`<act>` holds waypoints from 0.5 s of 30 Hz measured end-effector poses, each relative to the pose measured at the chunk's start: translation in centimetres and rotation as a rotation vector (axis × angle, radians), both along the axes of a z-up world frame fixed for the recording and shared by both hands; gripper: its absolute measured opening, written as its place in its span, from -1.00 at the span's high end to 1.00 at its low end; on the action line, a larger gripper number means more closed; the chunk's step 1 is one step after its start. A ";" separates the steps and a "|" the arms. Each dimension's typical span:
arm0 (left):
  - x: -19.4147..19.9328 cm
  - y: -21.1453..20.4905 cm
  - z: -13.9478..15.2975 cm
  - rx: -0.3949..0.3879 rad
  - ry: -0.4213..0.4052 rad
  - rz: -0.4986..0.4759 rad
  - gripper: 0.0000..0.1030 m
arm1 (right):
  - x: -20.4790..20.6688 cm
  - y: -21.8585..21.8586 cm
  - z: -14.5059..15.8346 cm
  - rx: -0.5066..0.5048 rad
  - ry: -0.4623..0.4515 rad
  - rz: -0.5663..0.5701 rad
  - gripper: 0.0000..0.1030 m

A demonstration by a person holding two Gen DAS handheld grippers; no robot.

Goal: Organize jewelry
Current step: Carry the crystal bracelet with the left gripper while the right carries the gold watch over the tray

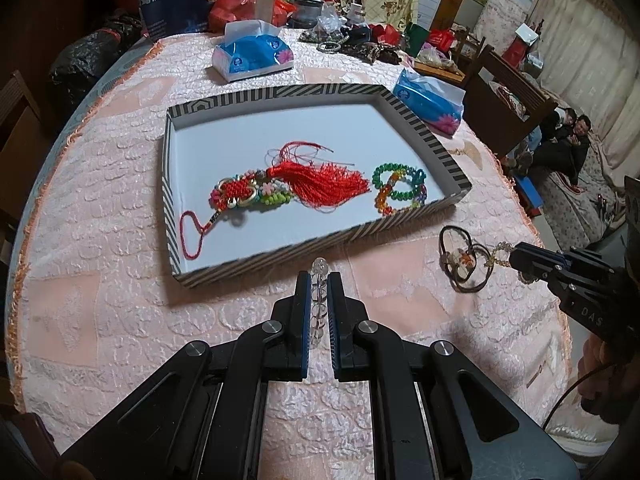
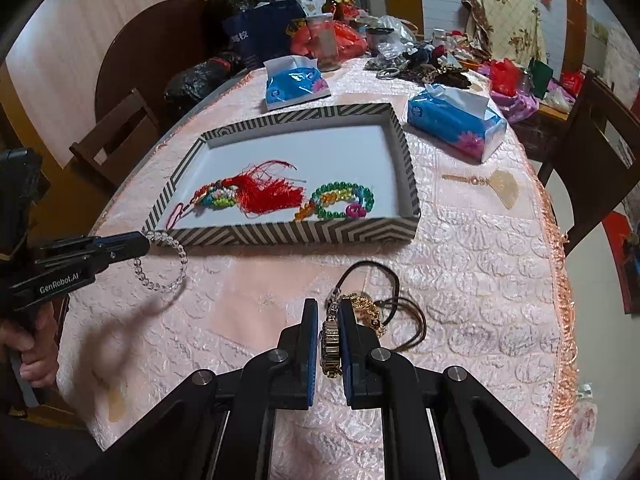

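A striped tray (image 1: 256,254) (image 2: 280,236) on the pink table holds a red tassel charm (image 1: 316,182) (image 2: 264,194) and a green beaded bracelet (image 1: 400,188) (image 2: 344,200). My left gripper (image 1: 319,280) (image 2: 144,242) is shut on a clear bead bracelet (image 1: 319,300) (image 2: 168,268) and holds it just above the cloth, in front of the tray's near wall. My right gripper (image 2: 329,308) (image 1: 516,256) is shut on a gold chain bracelet (image 2: 331,344) (image 1: 500,252), beside a black cord necklace (image 2: 400,308) (image 1: 464,264) lying on the cloth.
Two blue tissue packs (image 1: 252,54) (image 1: 430,102) lie behind and right of the tray. A small gold fan charm (image 2: 486,182) lies to the tray's right. Clutter of bags, jars and jewelry (image 1: 344,40) fills the far table. Wooden chairs (image 2: 116,140) stand around the table.
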State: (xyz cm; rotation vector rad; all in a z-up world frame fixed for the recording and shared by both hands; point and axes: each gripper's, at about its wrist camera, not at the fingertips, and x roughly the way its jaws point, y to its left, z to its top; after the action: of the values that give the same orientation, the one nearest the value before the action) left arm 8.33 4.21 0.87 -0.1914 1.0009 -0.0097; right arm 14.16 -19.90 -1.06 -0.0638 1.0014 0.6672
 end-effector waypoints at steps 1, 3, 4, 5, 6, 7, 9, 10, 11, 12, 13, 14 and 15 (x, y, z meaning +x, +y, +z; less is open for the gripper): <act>0.2 0.1 0.3 -0.003 -0.005 0.005 0.88 | 0.2 0.1 0.1 0.003 0.001 0.000 0.82; 0.7 0.4 0.8 -0.011 -0.017 0.014 0.88 | 0.9 0.2 0.4 0.012 0.000 -0.001 0.82; 1.0 0.7 1.3 -0.015 -0.027 0.022 0.88 | 1.3 0.3 0.5 0.020 0.003 -0.005 0.82; 1.4 0.9 1.7 -0.019 -0.038 0.028 0.88 | 1.7 0.4 0.7 0.029 0.007 -0.009 0.82; 1.8 1.1 2.0 -0.020 -0.046 0.033 0.88 | 2.2 0.4 0.8 0.038 0.010 -0.014 0.82; 2.3 1.3 2.3 -0.018 -0.052 0.038 0.88 | 2.6 0.5 0.9 0.049 0.011 -0.018 0.82; 3.4 1.8 2.9 -0.018 -0.065 0.051 0.88 | 3.7 0.7 1.2 0.065 0.010 -0.023 0.82; 4.0 2.1 3.0 -0.015 -0.070 0.056 0.88 | 4.0 0.8 1.4 0.070 0.009 -0.023 0.82; 4.6 2.3 3.2 -0.011 -0.074 0.061 0.88 | 4.6 1.0 1.5 0.075 0.009 -0.023 0.82; 5.1 2.5 3.3 -0.014 -0.078 0.065 0.88 | 5.3 1.3 1.6 0.082 0.009 -0.022 0.82; 5.8 2.8 3.4 -0.019 -0.082 0.068 0.88 | 5.7 1.5 1.7 0.088 0.011 -0.020 0.82; 6.3 2.9 3.5 -0.019 -0.085 0.071 0.88 | 6.5 1.8 1.8 0.100 0.019 -0.020 0.82; 6.8 3.1 3.5 -0.021 -0.085 0.074 0.88 | 7.0 2.0 1.9 0.112 0.023 -0.020 0.82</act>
State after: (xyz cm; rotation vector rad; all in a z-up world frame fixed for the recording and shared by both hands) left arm 15.16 7.30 4.37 -0.2457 0.9087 0.0390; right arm 21.15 -17.88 0.84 0.0521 0.9844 0.7063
